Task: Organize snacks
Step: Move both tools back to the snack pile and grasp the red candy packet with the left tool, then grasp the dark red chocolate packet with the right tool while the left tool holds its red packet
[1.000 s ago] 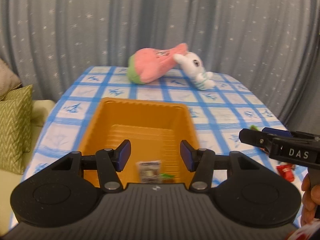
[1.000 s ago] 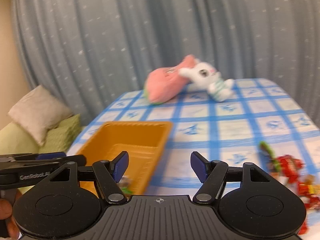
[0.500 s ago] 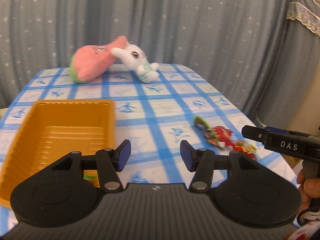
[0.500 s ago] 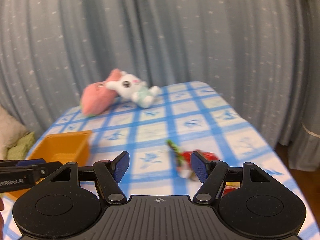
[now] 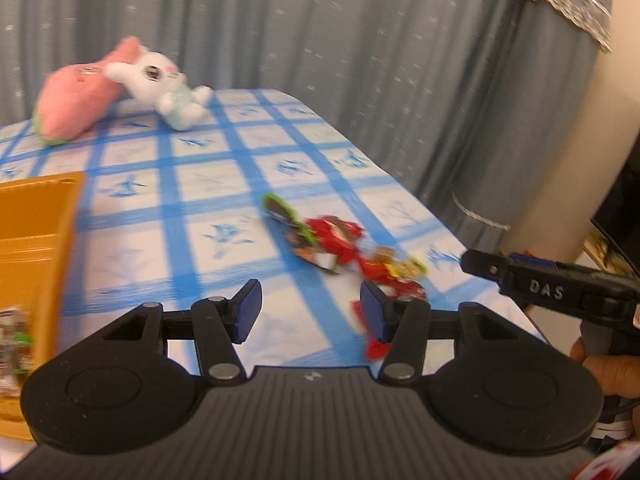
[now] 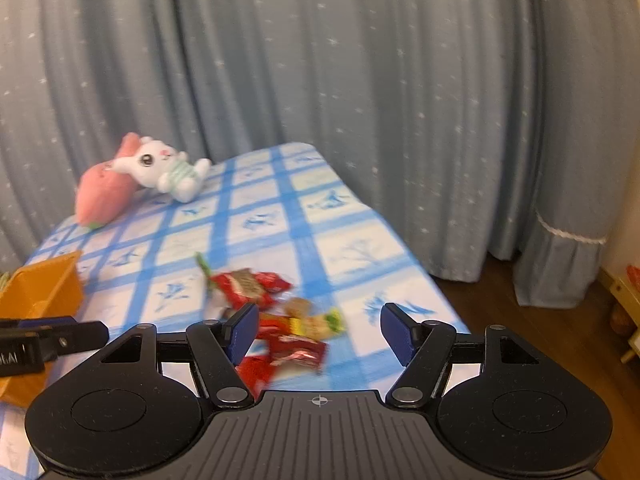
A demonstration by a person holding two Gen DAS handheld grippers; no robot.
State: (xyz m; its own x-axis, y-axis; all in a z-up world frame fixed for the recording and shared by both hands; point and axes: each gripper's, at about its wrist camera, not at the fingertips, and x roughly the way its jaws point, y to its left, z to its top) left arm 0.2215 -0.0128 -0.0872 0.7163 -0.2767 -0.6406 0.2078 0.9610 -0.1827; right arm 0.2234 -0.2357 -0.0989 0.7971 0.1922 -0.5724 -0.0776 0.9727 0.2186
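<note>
Left tongs (image 5: 310,312) and right tongs (image 6: 318,334), lettered "DAS", both spread and empty above snack packets (image 6: 276,320).

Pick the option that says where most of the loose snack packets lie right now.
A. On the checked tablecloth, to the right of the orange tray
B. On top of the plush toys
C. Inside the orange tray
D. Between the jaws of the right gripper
A: the snack packets lie in a heap on the blue checked tablecloth, apart from the orange tray at the left; both grippers' jaws are empty.
</note>
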